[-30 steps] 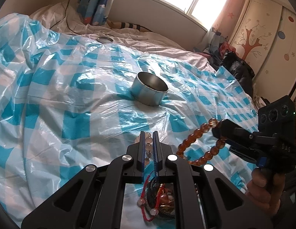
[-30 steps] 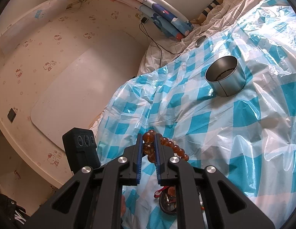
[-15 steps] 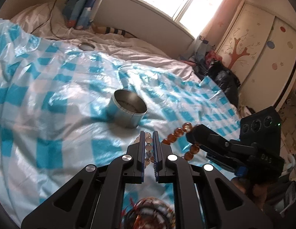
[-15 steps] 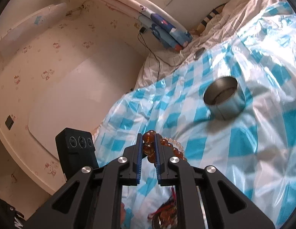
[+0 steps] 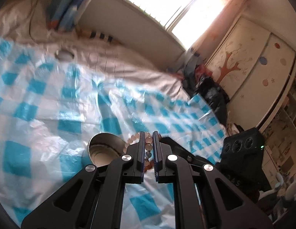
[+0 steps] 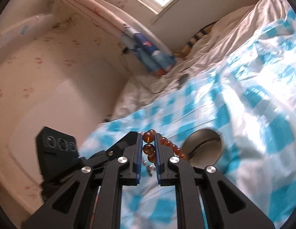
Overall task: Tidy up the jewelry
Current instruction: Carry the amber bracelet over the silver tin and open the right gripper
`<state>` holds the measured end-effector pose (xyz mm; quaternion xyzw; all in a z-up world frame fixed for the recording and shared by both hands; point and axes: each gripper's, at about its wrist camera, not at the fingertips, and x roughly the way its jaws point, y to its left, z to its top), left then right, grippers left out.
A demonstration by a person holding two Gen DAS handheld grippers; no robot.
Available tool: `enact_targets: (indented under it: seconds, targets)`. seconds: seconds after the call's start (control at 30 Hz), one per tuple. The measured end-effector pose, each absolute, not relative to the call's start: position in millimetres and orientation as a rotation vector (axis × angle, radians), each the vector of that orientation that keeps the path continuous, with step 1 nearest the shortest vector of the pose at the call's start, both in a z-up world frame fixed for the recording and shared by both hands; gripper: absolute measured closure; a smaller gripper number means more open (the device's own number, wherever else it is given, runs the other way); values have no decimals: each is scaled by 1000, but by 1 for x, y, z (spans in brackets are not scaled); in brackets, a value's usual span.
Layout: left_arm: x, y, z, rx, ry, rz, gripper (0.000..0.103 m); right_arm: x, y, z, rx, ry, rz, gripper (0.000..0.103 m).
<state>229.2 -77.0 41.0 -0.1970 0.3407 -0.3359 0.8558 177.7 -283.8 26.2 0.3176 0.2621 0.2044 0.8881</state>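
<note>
My left gripper [image 5: 148, 133] is shut on a pale pink bead bracelet [image 5: 135, 136], held just right of a round metal tin [image 5: 104, 150] on the blue-checked plastic sheet. My right gripper [image 6: 148, 133] is shut on an amber bead bracelet [image 6: 148, 148], whose loop trails toward the same tin [image 6: 204, 147]. The two grippers are close together: the right one shows in the left wrist view [image 5: 186, 154] and the left one in the right wrist view [image 6: 117, 147]. Both views are motion-blurred.
The blue-and-white checked plastic sheet [image 5: 52, 114] covers a bed with white bedding [image 5: 119, 59]. A small round lid [image 5: 64, 54] lies far back. A wardrobe [image 5: 253, 61] and dark clothes pile [image 5: 211, 93] stand at the right; a wall [image 6: 42, 76] is left.
Both grippers moved forward toward the tin with their bracelets. The tin now sits just beside the fingertips. The jewelry pile seen below the fingers earlier is out of view.
</note>
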Motion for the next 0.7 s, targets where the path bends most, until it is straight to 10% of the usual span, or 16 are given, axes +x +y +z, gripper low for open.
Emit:
enact_targets:
  seconds: [0.2, 0.37, 0.7]
  targets:
    - [234, -76, 10, -300, 837, -510, 94, 190, -289, -3, 644, 654, 329, 70]
    - [172, -48, 16, -250, 785, -473, 67, 134, -308, 11, 684, 597, 251, 52]
    - [22, 18, 14, -299, 716, -354, 52, 17, -277, 19, 520, 644, 230, 26]
